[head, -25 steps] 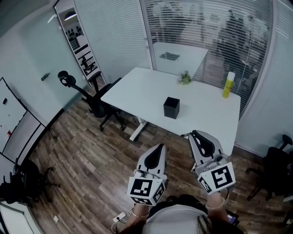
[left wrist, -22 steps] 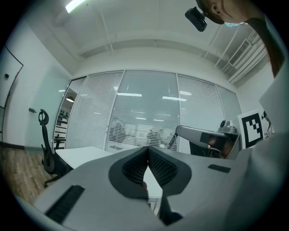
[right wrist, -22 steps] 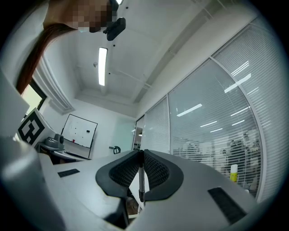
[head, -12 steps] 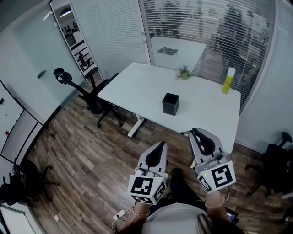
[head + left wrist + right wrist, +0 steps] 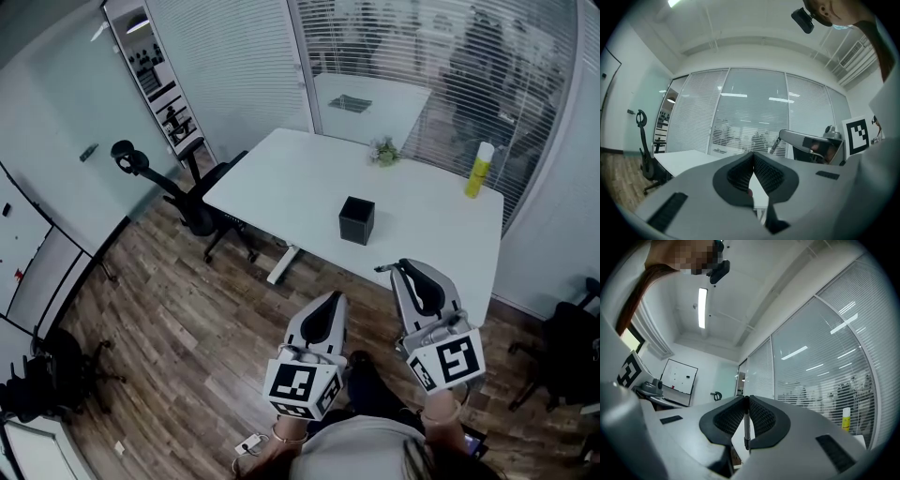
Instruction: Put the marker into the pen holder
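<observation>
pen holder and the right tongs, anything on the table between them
Nothing: in the head view only bare white table separates the pen holder from the right tongs, shut on the marker.

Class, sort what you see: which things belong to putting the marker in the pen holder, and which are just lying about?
Part of the job: marker, held in the right claw; black pen holder on the white table.
Just lying about: yellow bottle, small plant, office chair.
</observation>
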Demonstrator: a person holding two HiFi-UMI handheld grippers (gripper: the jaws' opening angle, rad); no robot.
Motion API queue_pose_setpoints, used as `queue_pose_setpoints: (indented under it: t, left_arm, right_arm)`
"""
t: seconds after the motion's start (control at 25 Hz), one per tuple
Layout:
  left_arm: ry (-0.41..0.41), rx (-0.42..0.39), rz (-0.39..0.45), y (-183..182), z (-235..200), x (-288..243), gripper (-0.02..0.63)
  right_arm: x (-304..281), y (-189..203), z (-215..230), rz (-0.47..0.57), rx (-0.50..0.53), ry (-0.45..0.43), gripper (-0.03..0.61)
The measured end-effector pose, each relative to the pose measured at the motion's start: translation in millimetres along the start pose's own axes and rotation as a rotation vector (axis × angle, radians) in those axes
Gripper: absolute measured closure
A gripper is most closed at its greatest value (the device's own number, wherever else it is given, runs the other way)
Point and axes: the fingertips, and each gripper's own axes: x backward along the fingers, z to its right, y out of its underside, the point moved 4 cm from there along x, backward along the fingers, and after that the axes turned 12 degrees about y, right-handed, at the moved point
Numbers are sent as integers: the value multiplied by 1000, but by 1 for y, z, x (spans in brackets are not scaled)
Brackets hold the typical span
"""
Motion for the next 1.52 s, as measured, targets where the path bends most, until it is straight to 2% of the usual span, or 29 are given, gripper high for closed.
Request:
queue_pose_setpoints:
  t: [0.56, 0.84, 1.52]
  left_arm:
    - [16, -5, -25, 1, -53, -55, 595]
    - [24, 18, -24, 0, -79, -93, 595]
    - [-27, 31, -36, 5, -130, -176, 595]
  right_arm:
    - [-70, 20, 21, -11, 0, 1, 518]
    - [-107, 25, 39, -16, 3, 6, 518]
    - [-195, 61, 88, -52, -14, -50, 518]
